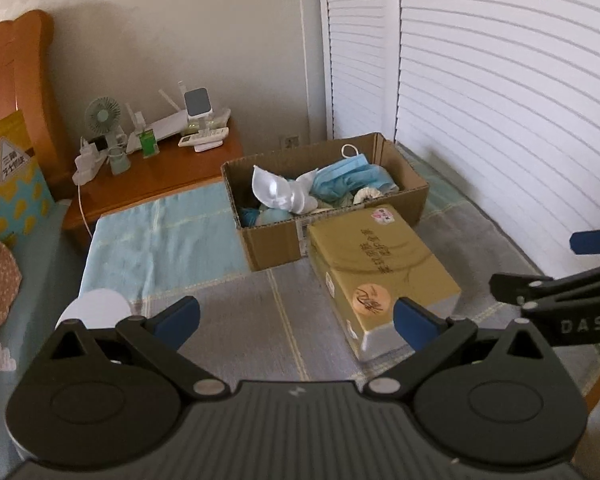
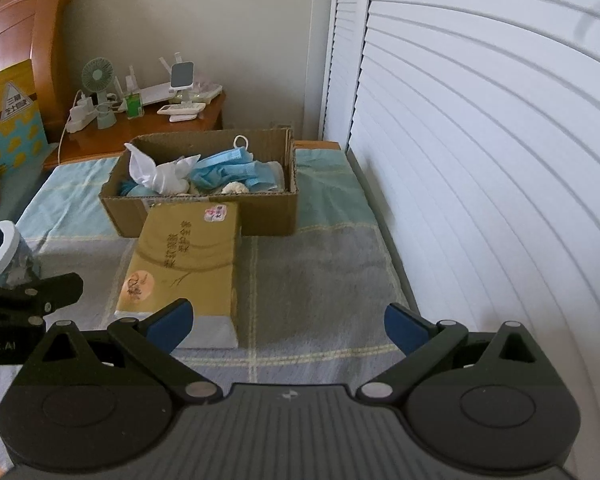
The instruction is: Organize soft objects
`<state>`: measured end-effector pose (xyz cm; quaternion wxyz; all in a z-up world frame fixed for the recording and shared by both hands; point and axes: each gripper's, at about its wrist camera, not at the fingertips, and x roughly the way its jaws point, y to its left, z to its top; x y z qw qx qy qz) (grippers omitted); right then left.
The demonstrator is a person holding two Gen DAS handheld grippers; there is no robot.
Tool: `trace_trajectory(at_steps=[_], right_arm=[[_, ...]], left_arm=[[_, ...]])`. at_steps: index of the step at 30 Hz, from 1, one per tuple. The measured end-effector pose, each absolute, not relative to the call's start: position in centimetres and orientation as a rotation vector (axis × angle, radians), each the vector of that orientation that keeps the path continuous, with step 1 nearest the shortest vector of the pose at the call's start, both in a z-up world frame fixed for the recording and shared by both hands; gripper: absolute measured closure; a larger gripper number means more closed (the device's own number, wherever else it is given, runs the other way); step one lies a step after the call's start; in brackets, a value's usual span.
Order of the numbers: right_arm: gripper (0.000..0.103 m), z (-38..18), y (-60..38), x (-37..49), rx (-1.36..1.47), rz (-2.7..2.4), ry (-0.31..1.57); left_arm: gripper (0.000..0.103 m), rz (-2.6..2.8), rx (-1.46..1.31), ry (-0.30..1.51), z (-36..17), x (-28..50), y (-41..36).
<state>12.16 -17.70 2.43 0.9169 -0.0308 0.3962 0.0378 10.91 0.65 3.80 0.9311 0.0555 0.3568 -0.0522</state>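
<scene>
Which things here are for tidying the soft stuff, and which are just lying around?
For the job: brown cardboard box, crumpled blue face masks, white crumpled cloth.

Lying about: yellow rectangular box, small green fan, white remote control.

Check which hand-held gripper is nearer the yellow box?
Left, marginally: the left hand-held gripper has the yellow box at its right finger; the right hand-held gripper has it at its left finger.

Cardboard box [image 2: 204,216] near wall hides lower contents; items under blue masks [image 2: 228,172] unreadable, maybe socks. White-lidded jar [image 2: 4,248] cut by left edge. Gold box [image 2: 184,256] print too blurred.
</scene>
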Motion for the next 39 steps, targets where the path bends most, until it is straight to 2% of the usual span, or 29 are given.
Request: trace_trajectory(at_steps=[10,39], right_arm=[[0.000,3.9,-17.0,10.8,-0.067,0.103,0.784],[0.000,4.3,-16.3,10.6,-0.071,0.105,0.780]], left_arm=[[0.001,-0.082,0.040,0.700,5.3,8.8,1.4],[0.001,-0.067,0.002,0.705,5.2,8.6,1.8]])
